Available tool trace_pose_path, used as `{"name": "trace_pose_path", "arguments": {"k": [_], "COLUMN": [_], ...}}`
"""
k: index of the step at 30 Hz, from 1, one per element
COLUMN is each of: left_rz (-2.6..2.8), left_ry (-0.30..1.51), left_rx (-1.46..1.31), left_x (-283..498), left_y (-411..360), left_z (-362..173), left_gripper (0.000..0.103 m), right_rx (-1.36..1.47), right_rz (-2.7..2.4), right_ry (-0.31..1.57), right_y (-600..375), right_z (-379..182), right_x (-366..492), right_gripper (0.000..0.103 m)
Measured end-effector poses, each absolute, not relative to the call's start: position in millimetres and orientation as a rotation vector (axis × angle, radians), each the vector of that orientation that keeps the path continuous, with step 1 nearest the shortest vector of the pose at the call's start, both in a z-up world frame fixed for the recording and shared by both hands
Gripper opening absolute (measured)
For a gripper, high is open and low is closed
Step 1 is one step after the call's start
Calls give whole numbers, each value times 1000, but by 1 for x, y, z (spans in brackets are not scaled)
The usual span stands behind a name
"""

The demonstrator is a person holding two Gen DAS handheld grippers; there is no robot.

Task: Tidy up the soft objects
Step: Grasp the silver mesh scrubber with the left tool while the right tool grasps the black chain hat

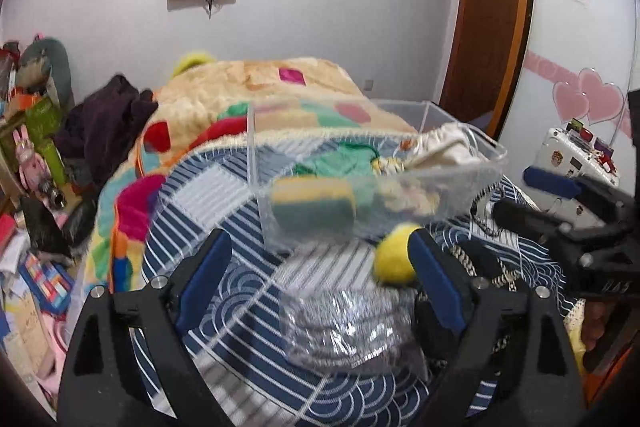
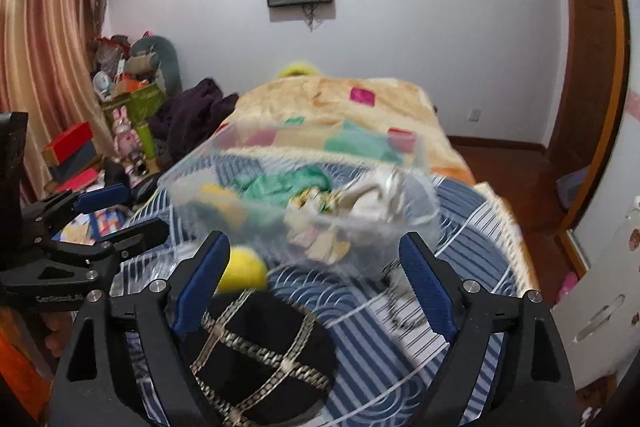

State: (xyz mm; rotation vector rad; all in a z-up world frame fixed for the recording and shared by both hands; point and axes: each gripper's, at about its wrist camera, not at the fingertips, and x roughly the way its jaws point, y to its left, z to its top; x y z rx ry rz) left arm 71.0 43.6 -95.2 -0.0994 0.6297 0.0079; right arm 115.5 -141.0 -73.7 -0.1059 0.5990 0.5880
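Note:
A clear plastic box (image 1: 440,107) (image 2: 192,163) sits on the blue striped bedspread and holds a yellow-green sponge (image 1: 312,207), green cloth (image 1: 340,159) (image 2: 280,187) and a cream cloth bag (image 1: 444,147) (image 2: 372,199). A yellow ball (image 1: 394,255) (image 2: 244,269) lies in front of the box. A silvery bagged item (image 1: 344,323) lies between my left gripper's (image 1: 320,267) open fingers. A black hat with silver chains (image 2: 260,355) lies between my right gripper's (image 2: 316,271) open fingers. Each gripper shows in the other's view, the right (image 1: 532,195) and the left (image 2: 124,209).
A patchwork fleece blanket (image 1: 260,91) (image 2: 332,99) covers the far half of the bed. Dark clothes (image 1: 104,115) and cluttered boxes and toys (image 1: 32,131) stand at the left. A wooden door (image 1: 488,7) is at the right. A white case (image 1: 572,151) stands by the wall.

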Motion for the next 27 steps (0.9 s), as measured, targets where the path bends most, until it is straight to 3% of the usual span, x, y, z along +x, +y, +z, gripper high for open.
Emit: {"name": "trace_pose_path", "arguments": {"k": [14,18,23,27], "left_rz": [-18,-33,-76,-84], "left_ry": [755,768,760,738], "left_rx": [-109,-129,-139,-127], "left_x": [63,60,58,54], "left_y": [30,29,22,17], "left_z": [-142,-149,-147,-142], "left_gripper": [90,88,60,49], "right_rx": [-114,-147,-116,-94], "right_rz": [661,651,638,644], "right_ry": [797,783,783,772], "right_y": [-130,-134,-144,-150], "right_z": [-130,-133,-133,-127], "right_x": [105,98,102,101], "right_gripper": [83,62,34,25]}}
